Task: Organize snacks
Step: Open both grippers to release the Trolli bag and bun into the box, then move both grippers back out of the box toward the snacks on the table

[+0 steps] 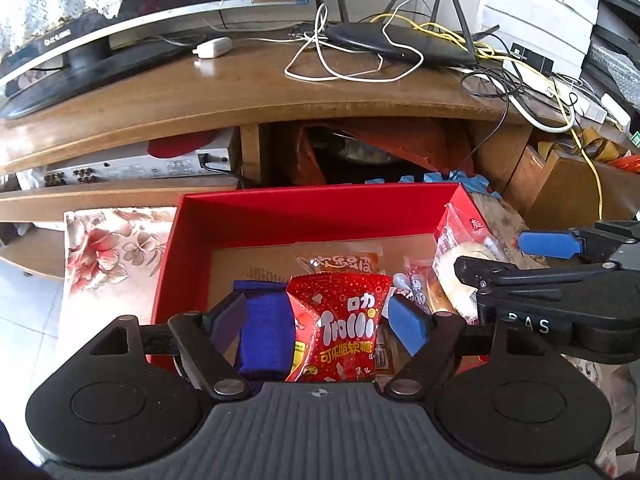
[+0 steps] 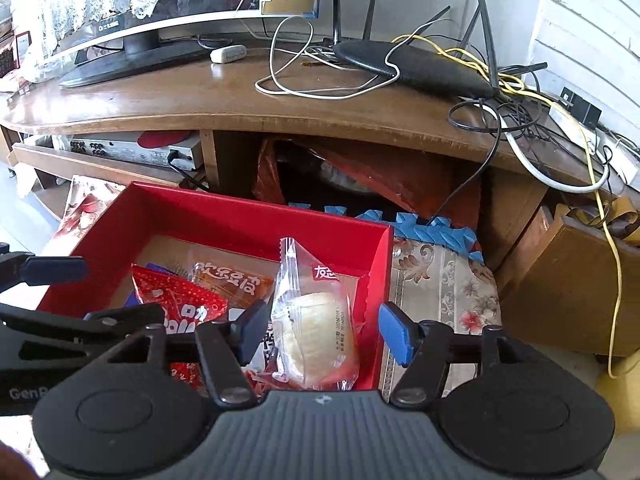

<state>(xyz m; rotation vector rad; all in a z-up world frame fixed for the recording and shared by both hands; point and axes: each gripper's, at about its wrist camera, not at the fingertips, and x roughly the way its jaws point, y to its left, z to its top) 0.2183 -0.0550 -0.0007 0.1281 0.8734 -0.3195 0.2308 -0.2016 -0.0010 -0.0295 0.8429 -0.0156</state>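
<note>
red box (image 1: 248,216) sits on a floral cloth (image 1: 116,244) in front of a wooden tv stand (image 1: 240,96), snacks piled inside. left gripper (image 1: 320,320) fingers apart, red trolli gummy bag (image 1: 340,328) lies between the pads, not pinched; blue packet (image 1: 262,332) just left of it. right gripper (image 2: 324,332) fingers apart too, clear-wrapped bun (image 2: 316,336) between them, leaning on the box's right wall, pads not pressing. orange packet (image 2: 230,280) lies farther back.
</note>
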